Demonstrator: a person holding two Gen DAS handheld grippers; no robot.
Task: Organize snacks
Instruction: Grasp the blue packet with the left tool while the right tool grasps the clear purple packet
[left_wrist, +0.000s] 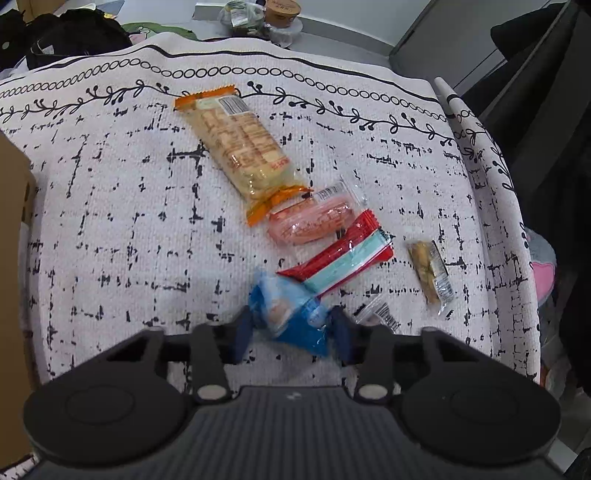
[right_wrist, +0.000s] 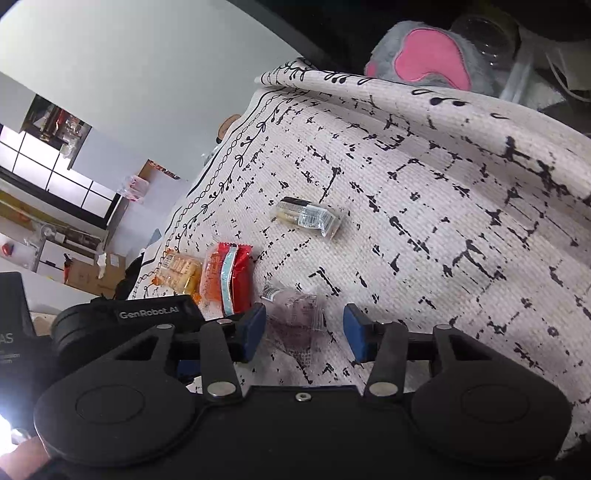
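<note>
Jaws of the left gripper are being pinched on a blue packet; the right gripper is being held spread around a clear wrapper on the patterned cloth.

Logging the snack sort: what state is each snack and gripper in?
Blue packet: between left gripper jaws, pressed.
Clear packet: flat, between right gripper jaws, untouched.
Red packet: flat, sealed.
Orange cracker pack: flat, sealed.
</note>
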